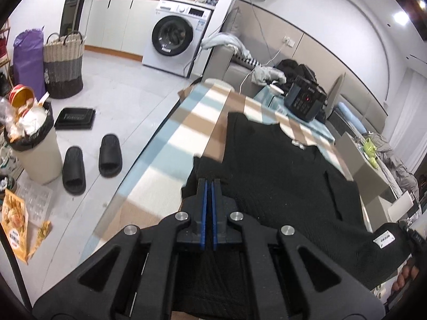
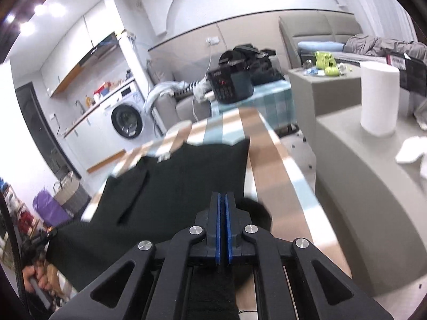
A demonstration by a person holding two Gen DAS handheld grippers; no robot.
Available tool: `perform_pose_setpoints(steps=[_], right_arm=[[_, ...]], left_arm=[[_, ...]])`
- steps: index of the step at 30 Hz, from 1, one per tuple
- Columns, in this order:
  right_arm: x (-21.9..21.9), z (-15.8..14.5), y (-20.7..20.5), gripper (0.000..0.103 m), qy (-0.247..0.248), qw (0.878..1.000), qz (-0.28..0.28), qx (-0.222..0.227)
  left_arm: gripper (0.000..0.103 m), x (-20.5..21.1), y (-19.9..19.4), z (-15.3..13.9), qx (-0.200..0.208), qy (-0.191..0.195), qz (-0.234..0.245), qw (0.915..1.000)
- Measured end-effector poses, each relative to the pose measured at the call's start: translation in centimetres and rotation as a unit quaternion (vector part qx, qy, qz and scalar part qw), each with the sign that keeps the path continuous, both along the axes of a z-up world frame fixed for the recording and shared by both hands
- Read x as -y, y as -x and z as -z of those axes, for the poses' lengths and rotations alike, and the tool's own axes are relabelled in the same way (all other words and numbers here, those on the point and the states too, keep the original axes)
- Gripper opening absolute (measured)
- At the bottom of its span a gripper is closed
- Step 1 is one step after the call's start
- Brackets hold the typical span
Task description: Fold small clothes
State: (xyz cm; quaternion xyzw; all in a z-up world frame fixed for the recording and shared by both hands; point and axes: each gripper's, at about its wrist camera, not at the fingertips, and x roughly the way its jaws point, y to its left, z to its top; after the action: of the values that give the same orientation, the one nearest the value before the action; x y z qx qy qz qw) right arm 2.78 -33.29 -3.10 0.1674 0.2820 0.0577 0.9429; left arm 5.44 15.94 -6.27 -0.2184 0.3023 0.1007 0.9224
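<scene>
Black top pinched, both jaws closed

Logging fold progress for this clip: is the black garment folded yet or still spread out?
Mostly spread: the black garment lies open over the striped tablecloth, its near edge pinched in the shut left hand-held gripper and right hand-held gripper.

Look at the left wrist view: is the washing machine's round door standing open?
No. The washing machine has its round door shut flush against the front, dark glass facing the room.
</scene>
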Motion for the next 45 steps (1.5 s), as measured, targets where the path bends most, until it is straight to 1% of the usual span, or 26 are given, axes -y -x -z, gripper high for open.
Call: perform_pose_setpoints(steps=[2,4,7,9,10,11,12,14,16,17,19,20,21,22,23,26,30,32,34,36,39,40,42,43,44,45], right_arm=[[0.2,-0.7,-1.1,0.001,-0.001,1.0,0.011,0.009],[0.6,-0.5,-1.8,0.001,-0.001,1.0,0.016,-0.004],[0.8,1.7,-1.5,0.001,0.008,0.999,-0.003,-0.054],[1.3,3.3,-1.1,0.002,-0.007,0.996,-0.002,-0.094],[1.5,4.0,-0.8,0.006,-0.018,0.994,-0.002,-0.105],[1.8,4.6,-0.5,0.012,-0.03,0.993,-0.001,-0.115],[2.0,4.9,0.0,0.015,-0.037,0.992,0.001,-0.12],[2.3,5.2,0.9,0.035,-0.054,0.991,0.004,-0.124],[2.5,5.6,1.2,0.043,-0.075,0.989,-0.009,-0.123],[2.4,5.8,1.1,0.044,-0.067,0.989,-0.009,-0.13],[1.8,6.4,0.6,0.044,-0.047,0.989,-0.01,-0.136],[1.5,6.8,0.3,0.042,-0.042,0.989,-0.015,-0.14],[1.2,6.9,0.0,0.037,-0.032,0.99,-0.016,-0.139],[0.8,6.8,-0.2,0.023,-0.016,0.991,-0.017,-0.134],[0.4,6.4,-0.3,0.015,0.003,0.992,-0.024,-0.122],[-0.6,4.2,-0.5,0.011,0.034,0.996,-0.052,-0.058],[-0.6,1.9,-2.4,0.01,0.034,0.998,-0.043,-0.014],[-0.6,1.3,-3.8,0.01,0.032,0.999,-0.035,-0.004],[-0.7,1.9,-5.7,0.01,0.035,0.999,-0.028,-0.021],[-1.1,3.3,-7.3,0.01,0.055,0.997,-0.021,-0.055],[-0.6,5.6,-8.3,0.011,0.047,0.993,-0.015,-0.111],[-0.2,6.1,-8.1,0.013,0.036,0.991,-0.014,-0.125],[0.7,6.6,-7.2,0.022,0.008,0.991,-0.01,-0.134],[1.2,6.7,-6.4,0.035,-0.009,0.991,-0.01,-0.133],[1.7,6.9,-5.4,0.044,-0.02,0.991,-0.009,-0.13],[1.9,7.1,-4.8,0.044,-0.026,0.991,-0.011,-0.132]], left_arm=[[0.0,0.0,-0.8,-0.9,0.008,-0.008,0.001,0.9999],[0.0,-0.1,-1.4,-1.1,0.007,-0.012,0.002,0.9999],[0.001,-0.2,-1.6,0.2,-0.017,-0.013,0.004,0.9998],[0.001,-0.4,-1.5,1.6,-0.038,-0.009,0.004,0.9992],[0.001,-0.4,-1.5,2.3,-0.045,-0.003,0.005,0.999],[0.001,-0.5,-1.4,2.8,-0.05,0.0,0.003,0.9988],[0.001,-0.5,-1.4,3.2,-0.053,0.002,0.003,0.9986],[0.001,-0.5,-1.4,3.8,-0.058,0.007,0.003,0.9983],[0.001,-0.4,-1.6,4.0,-0.059,0.01,0.002,0.9982],[0.001,-0.4,-1.6,4.2,-0.06,0.01,0.002,0.9981],[0.001,-0.5,-1.6,4.5,-0.062,0.012,0.002,0.998],[0.001,-0.4,-1.6,4.6,-0.063,0.011,0.001,0.998],[0.001,-0.4,-1.6,4.7,-0.063,0.011,0.0,0.998],[0.001,-0.4,-1.5,4.7,-0.063,0.011,0.0,0.998],[0.001,-0.4,-1.4,4.6,-0.062,0.012,-0.001,0.998],[0.001,-0.3,-0.8,4.3,-0.054,0.01,-0.003,0.9985],[0.001,-0.3,-0.2,4.0,-0.048,0.012,-0.006,0.9987],[0.001,-0.4,0.1,3.9,-0.046,0.014,-0.011,0.9988],[0.001,-0.5,0.1,3.9,-0.048,0.011,-0.015,0.9986],[0.001,-0.9,-0.2,4.2,-0.055,0.019,-0.019,0.9981],[0.001,-1.2,-0.8,4.8,-0.063,0.027,-0.018,0.9975],[0.001,-1.3,-1.0,5.0,-0.066,0.03,-0.019,0.9972],[0.001,-1.4,-1.5,5.5,-0.081,0.037,-0.017,0.9959],[0.002,-1.5,-1.7,5.8,-0.087,0.043,-0.014,0.9952],[0.007,-1.6,-1.9,6.0,-0.09,0.045,-0.013,0.9949],[0.009,-1.6,-2.1,6.3,-0.094,0.044,-0.011,0.9946]])
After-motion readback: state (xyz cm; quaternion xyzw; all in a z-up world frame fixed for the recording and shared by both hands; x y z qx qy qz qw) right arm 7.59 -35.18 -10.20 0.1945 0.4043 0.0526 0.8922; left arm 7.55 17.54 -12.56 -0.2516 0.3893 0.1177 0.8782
